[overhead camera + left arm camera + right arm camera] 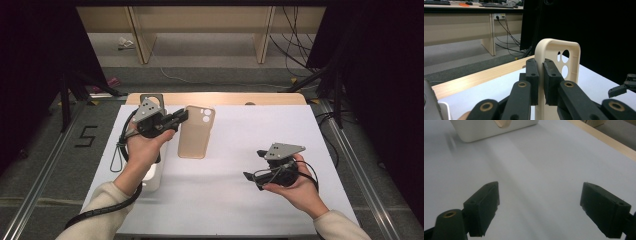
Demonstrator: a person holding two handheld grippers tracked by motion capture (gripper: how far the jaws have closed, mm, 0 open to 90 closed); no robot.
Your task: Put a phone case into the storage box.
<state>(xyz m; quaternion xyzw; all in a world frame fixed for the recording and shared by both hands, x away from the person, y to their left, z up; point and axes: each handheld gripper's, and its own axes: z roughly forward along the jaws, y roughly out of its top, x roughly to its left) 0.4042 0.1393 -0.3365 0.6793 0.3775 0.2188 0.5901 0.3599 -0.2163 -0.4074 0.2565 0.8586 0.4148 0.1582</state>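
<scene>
1. phone case (194,132), beige, with the camera cutouts at its far end. it's up near the far-left part of the white table (240,200), and the left tool (181,117) has it pinched by one long edge.
2. from the left tool's own view you can see the case (571,62) standing on edge, tall and upright, with its side rail squeezed between the two black pads (533,75). so that tool is clamped tight on the case, no gap.
3. can't really tell from the high view whether the bottom end of the case is touching the table or just off it.
4. right tool (252,179) is well apart from the case, over the near-right part of the table, held in the person's right hand (295,187).
5. right tool's own view: jaws spread wide, nothing between them, just bare white table (541,182) underneath.
6. there's also a white box thing (152,177) by the left forearm; its corner shows in the right tool's view too (481,130).
</scene>
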